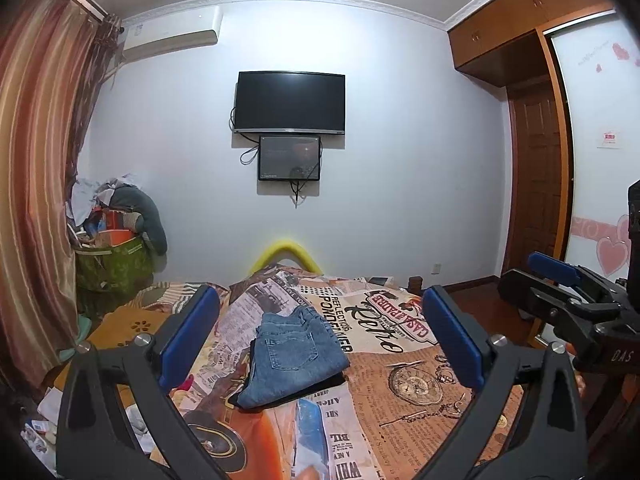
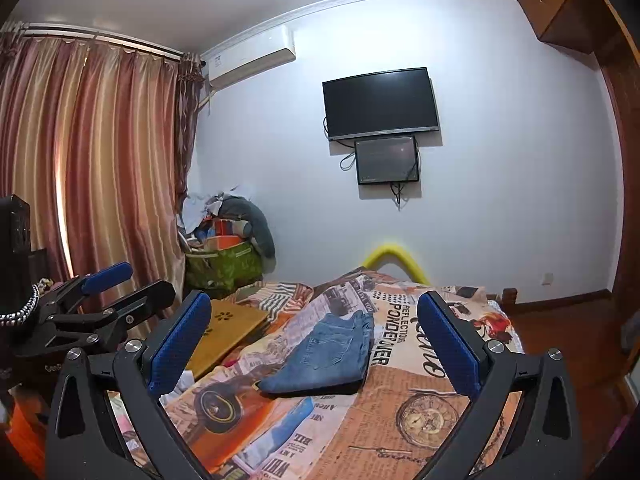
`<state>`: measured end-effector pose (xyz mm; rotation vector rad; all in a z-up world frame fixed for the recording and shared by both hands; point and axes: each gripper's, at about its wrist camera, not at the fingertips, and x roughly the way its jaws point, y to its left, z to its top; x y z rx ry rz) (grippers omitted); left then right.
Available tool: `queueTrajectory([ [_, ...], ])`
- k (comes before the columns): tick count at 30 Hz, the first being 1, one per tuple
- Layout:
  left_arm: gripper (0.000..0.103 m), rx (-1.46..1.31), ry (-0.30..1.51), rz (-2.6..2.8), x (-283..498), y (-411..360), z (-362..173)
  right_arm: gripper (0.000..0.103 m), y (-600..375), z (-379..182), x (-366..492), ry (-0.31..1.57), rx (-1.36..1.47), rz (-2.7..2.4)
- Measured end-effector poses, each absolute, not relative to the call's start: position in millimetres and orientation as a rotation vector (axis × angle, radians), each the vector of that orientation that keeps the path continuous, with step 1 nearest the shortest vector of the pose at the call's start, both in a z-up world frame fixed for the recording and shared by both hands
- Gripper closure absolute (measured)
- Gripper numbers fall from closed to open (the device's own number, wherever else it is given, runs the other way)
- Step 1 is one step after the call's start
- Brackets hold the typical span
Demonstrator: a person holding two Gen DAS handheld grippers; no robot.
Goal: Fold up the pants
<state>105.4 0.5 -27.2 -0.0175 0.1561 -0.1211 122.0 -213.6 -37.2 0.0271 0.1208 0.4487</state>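
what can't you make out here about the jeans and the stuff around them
- Jeans: the underside and inner layers, hidden by the top fold in both views.
- Small screen under the TV: its picture is too dim and small to read.
- Bed: the near end is cut off by the bottom edge and the left gripper.
- Pile by the curtain: a jumble, items indistinct.

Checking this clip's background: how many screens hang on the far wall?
2. A large dark television hangs at mid-wall, and a smaller screen sits directly beneath it, touching its lower edge, with cables dangling. No others show; none seems hidden.
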Motion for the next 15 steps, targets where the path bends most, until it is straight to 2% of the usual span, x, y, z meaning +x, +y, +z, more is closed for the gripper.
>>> queueTrajectory([
  [15,0.000,-0.036,0.184,-0.139,109.0,1.5,-29.1,0.000,-214.0,-36.2,119.7,0.119,0.034,0.439],
])
